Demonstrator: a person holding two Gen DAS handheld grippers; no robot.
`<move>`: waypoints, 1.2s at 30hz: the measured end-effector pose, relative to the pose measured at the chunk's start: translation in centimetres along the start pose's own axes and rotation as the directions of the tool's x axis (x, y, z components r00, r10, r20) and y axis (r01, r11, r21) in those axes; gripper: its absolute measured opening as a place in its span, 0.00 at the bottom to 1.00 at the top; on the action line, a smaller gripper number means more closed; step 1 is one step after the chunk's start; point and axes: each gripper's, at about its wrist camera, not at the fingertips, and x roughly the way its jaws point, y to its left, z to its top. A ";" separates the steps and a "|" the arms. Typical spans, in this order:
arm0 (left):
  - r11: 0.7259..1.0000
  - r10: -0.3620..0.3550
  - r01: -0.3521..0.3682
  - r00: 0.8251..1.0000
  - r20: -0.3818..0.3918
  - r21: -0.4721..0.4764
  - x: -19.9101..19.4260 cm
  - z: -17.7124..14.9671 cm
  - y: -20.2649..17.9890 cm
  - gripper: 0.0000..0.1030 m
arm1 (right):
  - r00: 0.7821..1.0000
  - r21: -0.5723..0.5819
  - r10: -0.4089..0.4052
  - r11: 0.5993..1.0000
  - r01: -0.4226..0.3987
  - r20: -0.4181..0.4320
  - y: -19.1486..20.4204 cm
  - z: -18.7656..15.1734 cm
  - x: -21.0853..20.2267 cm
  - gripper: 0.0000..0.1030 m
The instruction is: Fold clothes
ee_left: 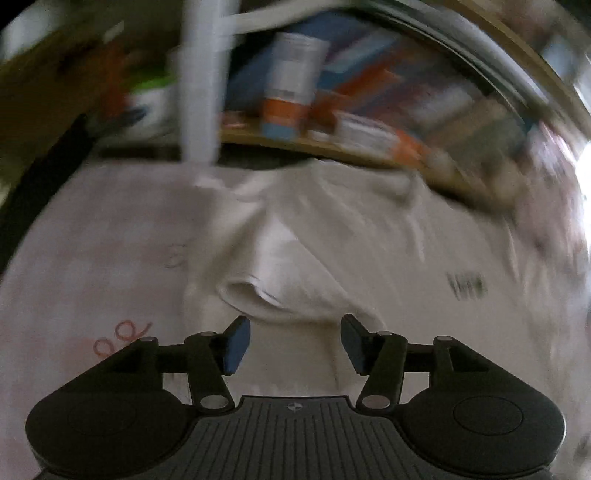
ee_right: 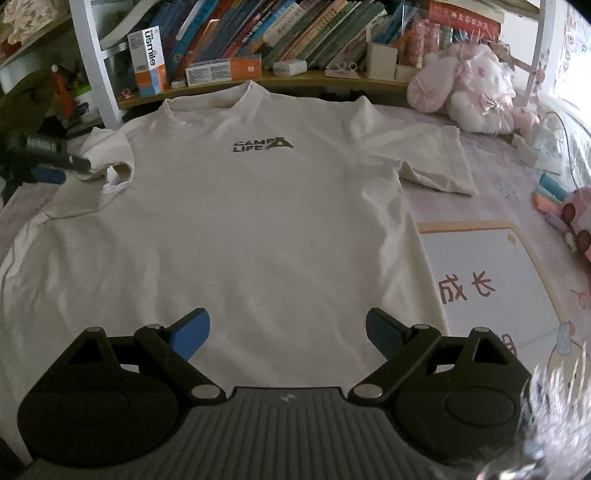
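A cream T-shirt (ee_right: 240, 221) with a dark "CAMP LIFE" print lies face up and spread flat on the bed, collar toward the shelf. My right gripper (ee_right: 286, 328) hovers over its lower hem, blue pads wide apart and holding nothing. In the right wrist view my left gripper (ee_right: 70, 168) sits at the shirt's crumpled left sleeve (ee_right: 118, 175). The blurred left wrist view shows that gripper (ee_left: 294, 339) open, with the sleeve opening (ee_left: 258, 295) just ahead of its fingertips and no cloth between the pads.
A shelf of books (ee_right: 295, 33) with a white and orange box (ee_right: 149, 59) runs behind the shirt. Pink plush toys (ee_right: 469, 85) sit at the back right. A white card with red characters (ee_right: 487, 280) and coloured pens (ee_right: 550, 195) lie to the right.
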 end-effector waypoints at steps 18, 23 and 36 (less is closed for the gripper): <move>0.907 -0.362 0.367 0.930 0.060 -0.207 5.0 5.5 -1.2 0.36 | 0.999 0.033 -0.017 0.999 0.018 -0.030 -1.3 0.1 0.8 0.89; 0.976 0.013 0.005 0.996 0.086 -0.217 4.1 7.2 6.6 0.34 | 0.998 0.026 -0.027 0.999 0.028 -0.049 -1.2 -0.2 1.0 0.89; 0.996 -0.002 -0.001 0.999 -0.042 -0.090 11.0 11.2 9.3 0.17 | 0.989 -0.005 -0.076 0.997 0.076 -0.125 1.3 -1.4 1.6 0.89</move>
